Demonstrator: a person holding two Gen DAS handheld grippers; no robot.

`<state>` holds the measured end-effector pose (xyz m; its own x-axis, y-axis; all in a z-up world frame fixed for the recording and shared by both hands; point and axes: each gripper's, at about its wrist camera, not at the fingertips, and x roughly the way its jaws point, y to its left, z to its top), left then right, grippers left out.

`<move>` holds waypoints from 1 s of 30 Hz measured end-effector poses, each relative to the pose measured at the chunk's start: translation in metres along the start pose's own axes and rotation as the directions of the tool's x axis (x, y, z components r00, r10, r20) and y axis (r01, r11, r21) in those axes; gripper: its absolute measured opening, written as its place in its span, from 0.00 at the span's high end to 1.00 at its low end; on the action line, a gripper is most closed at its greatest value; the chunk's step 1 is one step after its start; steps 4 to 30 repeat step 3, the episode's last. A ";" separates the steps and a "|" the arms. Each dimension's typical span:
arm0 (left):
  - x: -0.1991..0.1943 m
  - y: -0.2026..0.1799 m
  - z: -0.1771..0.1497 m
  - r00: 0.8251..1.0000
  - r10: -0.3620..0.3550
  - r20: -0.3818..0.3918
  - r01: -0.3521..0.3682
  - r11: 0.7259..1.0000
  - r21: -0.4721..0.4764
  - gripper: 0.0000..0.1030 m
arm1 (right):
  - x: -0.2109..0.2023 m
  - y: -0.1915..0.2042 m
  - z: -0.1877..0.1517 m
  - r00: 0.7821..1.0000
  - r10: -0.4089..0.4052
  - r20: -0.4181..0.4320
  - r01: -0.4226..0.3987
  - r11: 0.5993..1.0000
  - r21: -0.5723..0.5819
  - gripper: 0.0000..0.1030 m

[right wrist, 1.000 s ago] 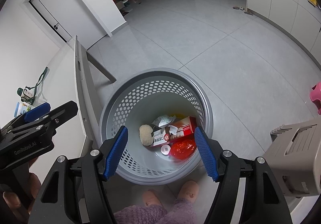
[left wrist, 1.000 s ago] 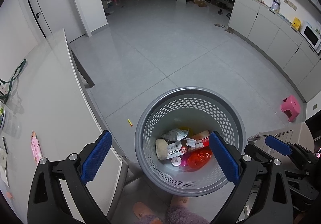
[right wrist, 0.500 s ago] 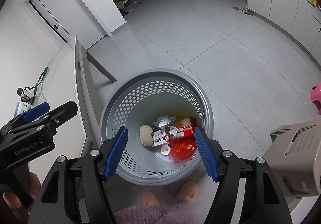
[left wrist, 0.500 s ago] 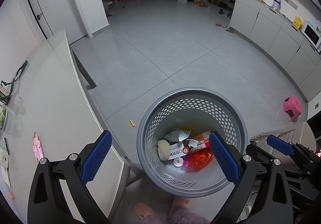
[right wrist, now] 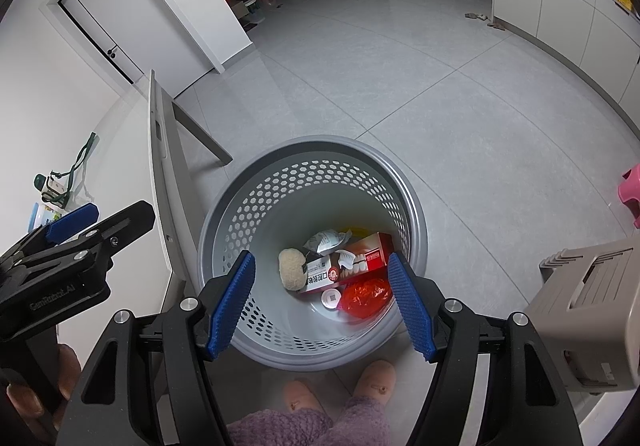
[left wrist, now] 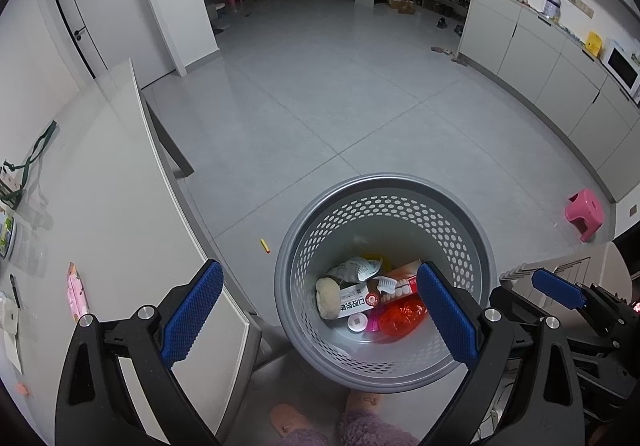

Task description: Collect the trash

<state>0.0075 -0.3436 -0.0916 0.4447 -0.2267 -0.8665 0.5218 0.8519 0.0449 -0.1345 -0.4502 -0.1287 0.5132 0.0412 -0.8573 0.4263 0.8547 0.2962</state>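
Where one basket (left wrist: 472, 230) sits, two empty grippers

I see grey basket (left wrist: 478, 242), wall punched with hexagon-hole pattern. Inside basket: beige sponge (right wrist: 291, 268), red-and-white box (right wrist: 352, 260) with teeth print, shiny red wrapper (right wrist: 366, 296), white crumpled packet (right wrist: 326, 240), white cap (right wrist: 330, 299) with printed code square. My left hand-held gripper (left wrist: 320, 310) and right hand-held gripper (right wrist: 322, 304): black frames, blue dimpled pads. Beside basket: pale grey desk (left wrist: 104, 182), light grey tiled floor (left wrist: 320, 94), small yellow scrap (left wrist: 264, 245). Pink stool (left wrist: 584, 212) right of basket. Pink slippers (right wrist: 340, 386), purple fuzzy trousers (right wrist: 308, 426) below basket.
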 end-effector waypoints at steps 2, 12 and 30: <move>0.000 0.001 0.000 1.000 0.001 -0.001 -0.001 1.000 -0.002 0.07 | 0.000 0.000 0.000 1.000 0.000 0.000 0.000 1.000 0.001 0.36; 0.000 0.001 0.001 1.000 0.002 -0.001 -0.002 1.000 -0.002 0.07 | 0.000 0.000 0.000 1.000 0.000 0.000 0.000 1.000 0.002 0.36; 0.000 0.001 0.001 1.000 0.002 -0.001 -0.002 1.000 -0.002 0.07 | 0.000 0.000 0.000 1.000 0.000 0.000 0.000 1.000 0.002 0.36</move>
